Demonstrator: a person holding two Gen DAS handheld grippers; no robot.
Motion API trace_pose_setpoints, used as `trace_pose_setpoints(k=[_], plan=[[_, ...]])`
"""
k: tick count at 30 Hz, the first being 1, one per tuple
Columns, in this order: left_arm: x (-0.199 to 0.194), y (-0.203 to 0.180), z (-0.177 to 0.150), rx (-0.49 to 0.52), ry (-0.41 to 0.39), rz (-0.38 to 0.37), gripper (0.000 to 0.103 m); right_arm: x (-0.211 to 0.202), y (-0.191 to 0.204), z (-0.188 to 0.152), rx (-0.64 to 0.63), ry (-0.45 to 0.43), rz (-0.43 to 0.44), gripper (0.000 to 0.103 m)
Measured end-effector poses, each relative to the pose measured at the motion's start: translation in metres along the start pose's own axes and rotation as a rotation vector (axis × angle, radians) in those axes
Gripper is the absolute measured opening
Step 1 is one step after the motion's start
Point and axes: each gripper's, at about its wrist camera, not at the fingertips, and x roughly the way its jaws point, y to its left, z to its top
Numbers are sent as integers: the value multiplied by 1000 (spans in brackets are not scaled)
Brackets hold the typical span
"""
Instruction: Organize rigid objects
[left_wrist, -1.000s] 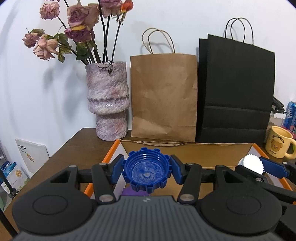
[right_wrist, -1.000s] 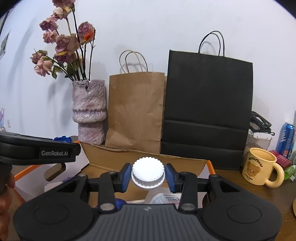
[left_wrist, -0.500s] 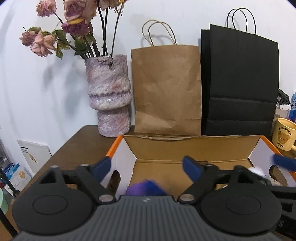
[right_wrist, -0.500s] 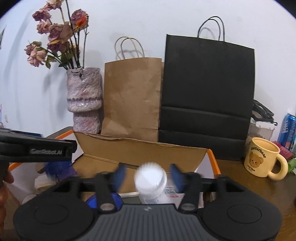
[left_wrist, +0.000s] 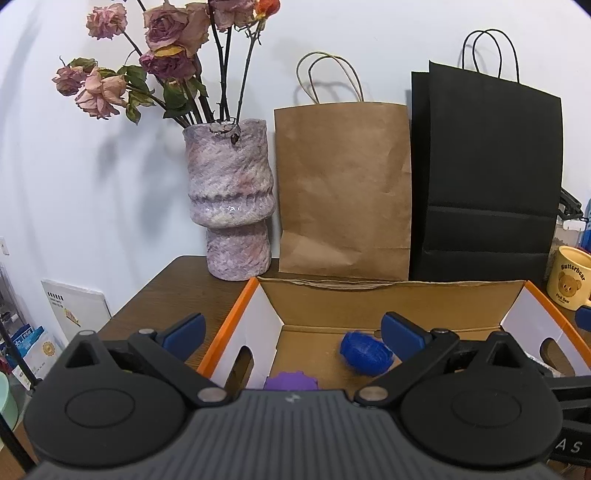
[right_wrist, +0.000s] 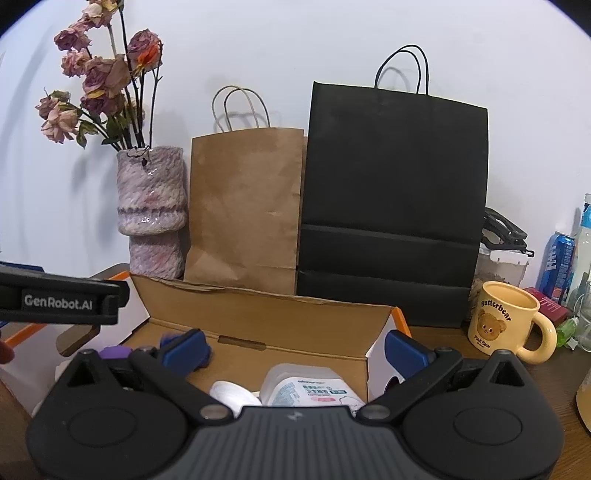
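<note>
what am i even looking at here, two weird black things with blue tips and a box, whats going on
No robot here: a person holds a hand-held claw in each hand, and each claw carries a wide-angle camera looking forward along its two blue-tipped fingers. That is why the black body fills the bottom of both pictures.

The left claw and the right claw are both open and hold nothing. Both hang over an open cardboard box with orange edges, standing on a brown table. In the box lie a blue cap, a purple cap, a white cap and a clear plastic container with a printed label.

Behind the box stand a vase of dried roses, a brown paper bag and a black paper bag. A yellow bear mug sits to the right.
</note>
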Motion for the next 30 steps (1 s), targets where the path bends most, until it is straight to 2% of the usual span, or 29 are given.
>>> trace_pose_setpoints(k=[7, 15, 22, 30], plan=[[-21, 8, 3, -9, -32, -8, 103, -17, -9, 2, 16, -25, -16, 103], [-61, 20, 0, -8, -60, -16, 103, -58, -19, 2, 40, -61, -29, 103], [-110, 31, -9, -11, -72, -32, 103, -111, -17, -2, 49, -79, -25, 103], [-189, 46, -33, -4, -101, -48, 103, -187, -9, -13, 53, -103, -17, 103]])
